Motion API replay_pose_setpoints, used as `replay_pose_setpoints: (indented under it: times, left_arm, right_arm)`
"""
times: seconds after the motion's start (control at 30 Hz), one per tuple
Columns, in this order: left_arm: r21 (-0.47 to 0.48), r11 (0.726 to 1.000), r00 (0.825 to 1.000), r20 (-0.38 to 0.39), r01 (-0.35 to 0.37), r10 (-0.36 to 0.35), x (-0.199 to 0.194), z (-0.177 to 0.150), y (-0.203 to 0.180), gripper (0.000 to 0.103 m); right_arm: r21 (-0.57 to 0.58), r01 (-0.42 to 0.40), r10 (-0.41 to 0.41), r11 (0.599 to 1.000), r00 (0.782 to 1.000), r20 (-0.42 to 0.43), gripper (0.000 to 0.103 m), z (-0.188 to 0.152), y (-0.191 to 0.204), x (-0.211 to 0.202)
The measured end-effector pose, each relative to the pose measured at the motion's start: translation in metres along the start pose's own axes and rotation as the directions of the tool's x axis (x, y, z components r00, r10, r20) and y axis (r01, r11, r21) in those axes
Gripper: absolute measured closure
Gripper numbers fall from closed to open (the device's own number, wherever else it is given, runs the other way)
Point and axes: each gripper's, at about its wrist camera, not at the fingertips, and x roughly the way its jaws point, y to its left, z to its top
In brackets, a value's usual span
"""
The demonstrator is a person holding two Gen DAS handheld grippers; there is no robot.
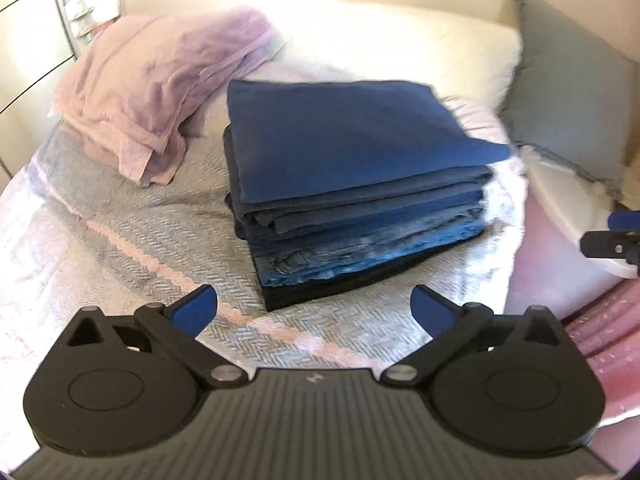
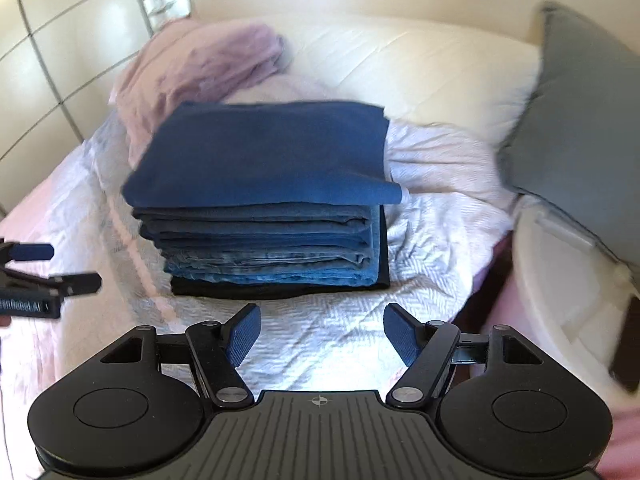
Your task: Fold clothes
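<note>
While both jaws gape empty, the stack sits on the bed just ahead of the left hand-held gripper and right hand-held gripper, its long edges running crosswise, neither clearly nearer.

A neat stack of folded clothes sits on the pale herringbone bedspread, a dark blue piece on top, lighter blue denim layers under it and a black one at the bottom. The right gripper hangs just in front of the stack with its blue-padded jaws spread and nothing between them. The left gripper pokes in at the left edge. Behind lie a crumpled pink garment, a cream pillow and a grey cushion.
</note>
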Motion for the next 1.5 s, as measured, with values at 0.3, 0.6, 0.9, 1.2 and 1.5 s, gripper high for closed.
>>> replay_pose_setpoints:
  times: [0.3,0.6,0.9,1.2,1.5]
  left_arm:
    - [-0.006,0.998,0.996,0.062,0.06,-0.06,-0.095,-0.055,0.01,0.001]
    - [-0.056,0.998,0.998,0.068,0.021,-0.017,-0.141,-0.057,0.005,0.002]
    - [-0.053,0.999,0.995,0.101,0.01,-0.004,-0.162,-0.05,-0.011,0.002]
    - [-0.086,0.996,0.993,0.115,-0.002,0.012,-0.165,-0.048,-0.007,0.002]
    - [-0.072,0.997,0.994,0.109,-0.017,0.025,-0.161,-0.047,-0.006,0.002]
  right_arm:
    - [0.059,0.102,-0.107,0.993,0.99,0.094,0.02,-0.06,0.082,-0.096]
    - [0.07,0.118,-0.124,0.991,0.988,0.091,0.019,-0.079,0.111,-0.14]
    - [0.049,0.128,-0.133,0.991,0.985,0.109,0.019,-0.076,0.115,-0.163]
    - [0.054,0.164,-0.169,0.985,0.979,0.112,0.019,-0.07,0.113,-0.164]
    - [0.039,0.164,-0.168,0.986,0.979,0.115,0.019,-0.067,0.121,-0.156]
